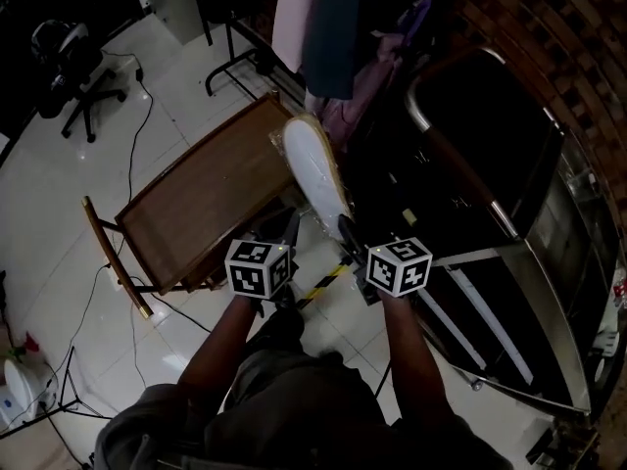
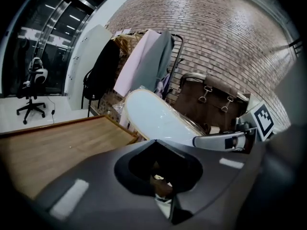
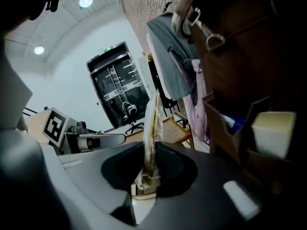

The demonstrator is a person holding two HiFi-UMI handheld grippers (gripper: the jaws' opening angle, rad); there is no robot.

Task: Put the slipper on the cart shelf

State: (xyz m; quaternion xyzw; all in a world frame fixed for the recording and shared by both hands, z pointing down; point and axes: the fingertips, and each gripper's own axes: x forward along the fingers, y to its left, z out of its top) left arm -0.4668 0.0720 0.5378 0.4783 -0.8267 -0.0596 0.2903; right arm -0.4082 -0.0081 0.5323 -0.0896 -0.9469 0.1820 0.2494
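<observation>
The slipper (image 1: pixel 313 169), white-soled with a tan rim and wrapped in clear plastic, is held up on edge over the near right corner of the wooden cart shelf (image 1: pixel 196 199). My right gripper (image 1: pixel 345 228) is shut on its lower end. In the right gripper view the slipper (image 3: pixel 151 123) rises edge-on from between the jaws. My left gripper (image 1: pixel 291 225) hovers just left of it, jaws together with nothing gripped. From the left gripper view I see the slipper's sole (image 2: pixel 153 116) past the wooden shelf (image 2: pixel 57 147).
A dark glossy case in a metal frame (image 1: pixel 490 164) fills the right side. Garments on a rack (image 1: pixel 333 27) hang behind the cart, beside a brown leather bag (image 2: pixel 211 102). An office chair (image 1: pixel 73 62) and floor cables lie at the left.
</observation>
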